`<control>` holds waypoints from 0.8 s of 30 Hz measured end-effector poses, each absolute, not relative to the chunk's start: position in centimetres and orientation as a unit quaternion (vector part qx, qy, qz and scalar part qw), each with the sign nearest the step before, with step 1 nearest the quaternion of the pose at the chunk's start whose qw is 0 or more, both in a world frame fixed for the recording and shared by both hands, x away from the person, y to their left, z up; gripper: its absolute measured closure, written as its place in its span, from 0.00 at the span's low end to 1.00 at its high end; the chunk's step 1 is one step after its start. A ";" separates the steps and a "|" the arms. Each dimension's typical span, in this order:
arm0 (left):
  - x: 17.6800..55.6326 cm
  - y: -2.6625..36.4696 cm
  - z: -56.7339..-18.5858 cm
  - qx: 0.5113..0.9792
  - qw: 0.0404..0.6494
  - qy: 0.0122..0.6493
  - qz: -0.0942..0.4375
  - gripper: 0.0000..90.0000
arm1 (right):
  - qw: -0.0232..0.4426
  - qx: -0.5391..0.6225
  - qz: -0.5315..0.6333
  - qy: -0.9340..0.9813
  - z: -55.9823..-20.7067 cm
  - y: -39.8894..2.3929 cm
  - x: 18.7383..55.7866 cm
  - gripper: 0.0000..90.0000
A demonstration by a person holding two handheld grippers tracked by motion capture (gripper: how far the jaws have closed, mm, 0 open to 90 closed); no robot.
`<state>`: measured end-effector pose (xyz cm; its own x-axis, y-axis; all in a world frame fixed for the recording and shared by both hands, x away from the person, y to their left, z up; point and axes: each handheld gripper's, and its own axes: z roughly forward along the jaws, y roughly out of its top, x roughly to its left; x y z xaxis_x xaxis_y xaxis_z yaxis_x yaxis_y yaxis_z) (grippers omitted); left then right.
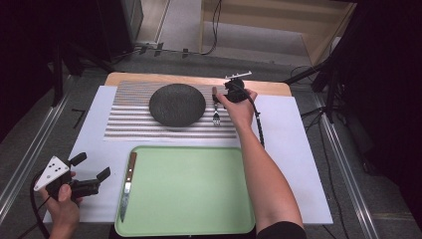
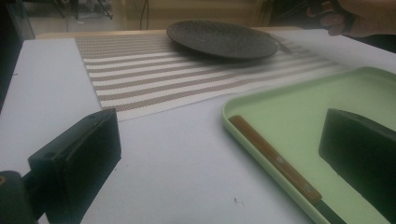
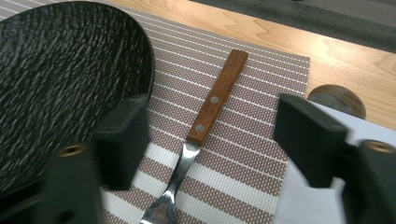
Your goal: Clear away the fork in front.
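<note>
- While it lies flat on the striped placemat [image 1: 129, 117] just right of the dark plate [image 1: 176, 104], the wood-handled fork [image 3: 212, 105] sits between the right gripper [image 3: 212, 135]'s two jaws, which straddle its handle without touching it – released, not yet grasping
- One jaw stands close against the plate's rim, the other over the mat's edge, beside the white sheet [image 1: 293, 164]
- Judged from here, a squeeze could catch the plate's lip, nudging the plate or tipping the fork out, because the near jaw has so little room
- Gripping the slim handle off-centre could let the tines swing down
- Near the table's front corner, the left gripper [image 1: 89, 174] hangs unclenched and empty, beside the green tray [image 1: 194, 199], where a wood-handled knife [image 1: 127, 186] lies along the left rim
</note>
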<state>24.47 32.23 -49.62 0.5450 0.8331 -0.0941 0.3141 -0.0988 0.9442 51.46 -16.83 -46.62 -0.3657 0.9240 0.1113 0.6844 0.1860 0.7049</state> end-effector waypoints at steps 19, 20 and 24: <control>24.5 32.2 -49.6 0.700 0.533 0.410 0.241 0.00 | 0.138 0.569 0.305 0.751 -48.7 -15.2 53.3 0.67; 24.5 32.2 -49.6 0.700 0.533 0.410 0.242 0.00 | 0.138 0.571 0.302 0.751 -48.8 -15.2 53.4 0.67; 24.5 32.2 -49.6 0.700 0.533 0.410 0.241 0.00 | 0.137 0.579 0.297 0.747 -49.2 -15.1 53.6 0.68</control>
<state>24.49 32.20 -49.64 0.5482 0.8305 -0.0988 0.3165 -0.0966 0.9437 53.59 -15.08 -49.19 -0.2911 0.9465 0.1395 0.7842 0.1525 0.6015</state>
